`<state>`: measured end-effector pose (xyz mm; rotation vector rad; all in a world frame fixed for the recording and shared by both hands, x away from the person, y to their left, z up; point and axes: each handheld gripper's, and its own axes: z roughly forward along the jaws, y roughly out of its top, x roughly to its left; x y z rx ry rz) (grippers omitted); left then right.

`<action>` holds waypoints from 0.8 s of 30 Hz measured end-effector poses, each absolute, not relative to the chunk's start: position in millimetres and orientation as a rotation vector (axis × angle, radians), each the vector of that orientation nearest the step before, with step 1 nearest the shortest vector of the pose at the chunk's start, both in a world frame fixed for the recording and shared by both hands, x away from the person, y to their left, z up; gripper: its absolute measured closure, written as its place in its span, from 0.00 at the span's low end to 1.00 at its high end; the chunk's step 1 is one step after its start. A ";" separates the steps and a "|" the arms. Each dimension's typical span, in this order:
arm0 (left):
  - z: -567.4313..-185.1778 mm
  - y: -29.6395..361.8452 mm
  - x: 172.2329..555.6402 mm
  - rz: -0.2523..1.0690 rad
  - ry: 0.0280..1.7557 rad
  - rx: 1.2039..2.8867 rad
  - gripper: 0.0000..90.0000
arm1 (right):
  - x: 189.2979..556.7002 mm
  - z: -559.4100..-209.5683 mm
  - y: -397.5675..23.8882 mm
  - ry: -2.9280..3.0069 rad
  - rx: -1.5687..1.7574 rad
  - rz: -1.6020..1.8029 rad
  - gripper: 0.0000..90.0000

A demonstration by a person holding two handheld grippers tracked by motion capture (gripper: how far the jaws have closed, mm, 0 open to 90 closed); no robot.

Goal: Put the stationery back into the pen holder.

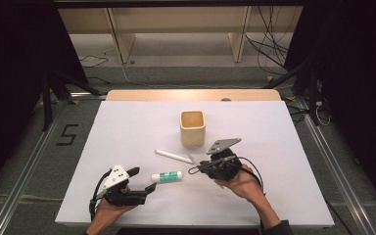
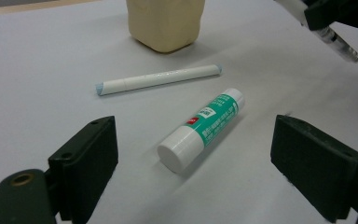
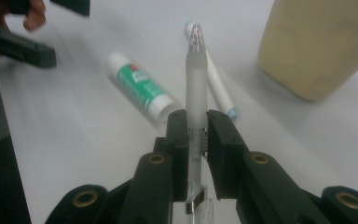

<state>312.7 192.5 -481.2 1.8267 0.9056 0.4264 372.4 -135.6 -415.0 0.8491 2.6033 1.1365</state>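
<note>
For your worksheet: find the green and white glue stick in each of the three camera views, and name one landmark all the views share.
High view: the glue stick lies at lower centre, between the two grippers.
Left gripper view: centre, white cap nearest the camera.
Right gripper view: upper left of centre.
Shared landmark: the beige cup, beyond the white marker.

"5" on floor (image 1: 66,134) (black tape), left

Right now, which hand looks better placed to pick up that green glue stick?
Left, probably. The left gripper has its jaws open with the glue stick lying on the table between them, untouched. The right gripper is shut on a clear pen, so it is occupied.
</note>
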 end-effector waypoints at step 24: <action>-481.4 193.0 313.7 0.428 0.901 1.830 0.16 | 417.4 -373.5 -129.7 2.316 0.960 1.411 0.89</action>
